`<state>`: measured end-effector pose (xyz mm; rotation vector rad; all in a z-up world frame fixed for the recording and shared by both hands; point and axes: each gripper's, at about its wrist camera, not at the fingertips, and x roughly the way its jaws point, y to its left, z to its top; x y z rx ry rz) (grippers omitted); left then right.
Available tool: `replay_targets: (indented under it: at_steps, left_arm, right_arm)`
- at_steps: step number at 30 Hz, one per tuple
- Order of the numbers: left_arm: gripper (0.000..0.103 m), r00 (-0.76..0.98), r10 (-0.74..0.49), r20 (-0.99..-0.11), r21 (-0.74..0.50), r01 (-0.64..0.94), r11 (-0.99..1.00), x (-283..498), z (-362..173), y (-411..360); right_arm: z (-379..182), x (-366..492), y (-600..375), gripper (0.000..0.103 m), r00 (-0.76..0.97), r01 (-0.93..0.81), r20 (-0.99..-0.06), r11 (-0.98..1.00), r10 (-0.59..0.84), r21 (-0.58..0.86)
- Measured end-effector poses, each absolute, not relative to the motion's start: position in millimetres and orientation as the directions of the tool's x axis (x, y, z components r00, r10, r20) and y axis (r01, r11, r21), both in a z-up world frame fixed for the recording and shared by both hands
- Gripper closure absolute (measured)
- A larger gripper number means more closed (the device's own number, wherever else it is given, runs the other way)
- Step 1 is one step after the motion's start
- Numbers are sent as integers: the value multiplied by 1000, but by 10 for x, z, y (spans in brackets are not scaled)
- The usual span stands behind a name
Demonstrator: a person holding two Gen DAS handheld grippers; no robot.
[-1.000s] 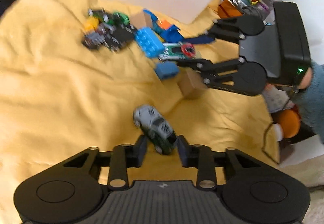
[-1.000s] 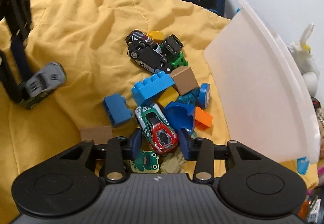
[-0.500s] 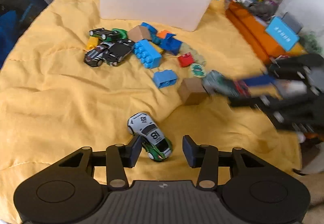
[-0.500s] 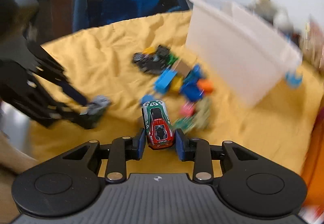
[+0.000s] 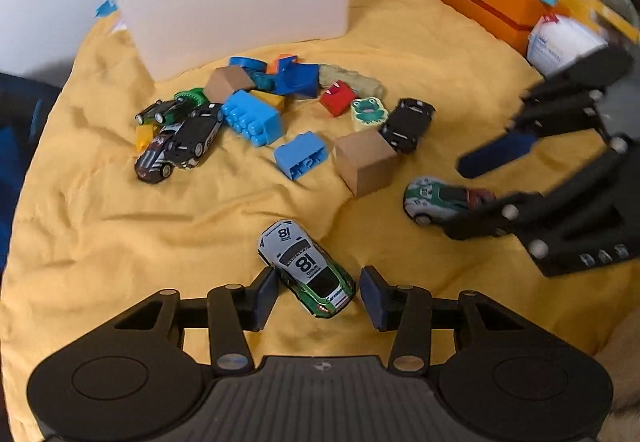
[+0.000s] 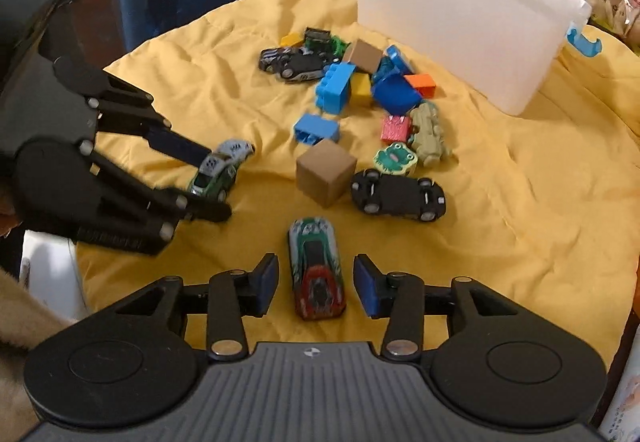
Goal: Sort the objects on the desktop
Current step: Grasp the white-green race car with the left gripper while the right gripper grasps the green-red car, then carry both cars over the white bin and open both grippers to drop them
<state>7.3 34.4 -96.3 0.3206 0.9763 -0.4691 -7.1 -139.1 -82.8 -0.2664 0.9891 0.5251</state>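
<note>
Yellow cloth (image 5: 120, 226) is spread under the toys. A grey-and-green car (image 5: 306, 268) is seen lying between the parted, non-touching pads of the left gripper (image 5: 319, 292). The right gripper (image 6: 316, 280), jaws just widened, is parted around a red-and-green car (image 6: 317, 268), released on the cloth.

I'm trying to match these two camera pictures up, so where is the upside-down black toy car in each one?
Left wrist view: upside-down black car, right of centre, behind the brown cube.
Right wrist view: same car, centre right, just right of the cube.
Shared landmark: the frog tile beside it.
</note>
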Motion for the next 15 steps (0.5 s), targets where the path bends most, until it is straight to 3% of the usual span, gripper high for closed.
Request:
replay_targets:
  at_steps: [8, 12, 15]
  left_arm:
    - [52, 482, -232, -845, -31, 389, 921, 44, -973, 408]
    - [68, 490, -239, -838, -19, 413, 911, 32, -952, 387]
    - [68, 498, -243, -833, 29, 477, 878, -17, -884, 333]
  right_arm:
    - [-938, -57, -1379, 58, 439, -519, -848, 854, 296, 30]
    - [-911, -100, -1297, 70, 437, -561, -857, 828, 271, -24]
    - [-841, -145, -1285, 70, 471, -554, -843, 831, 261, -52]
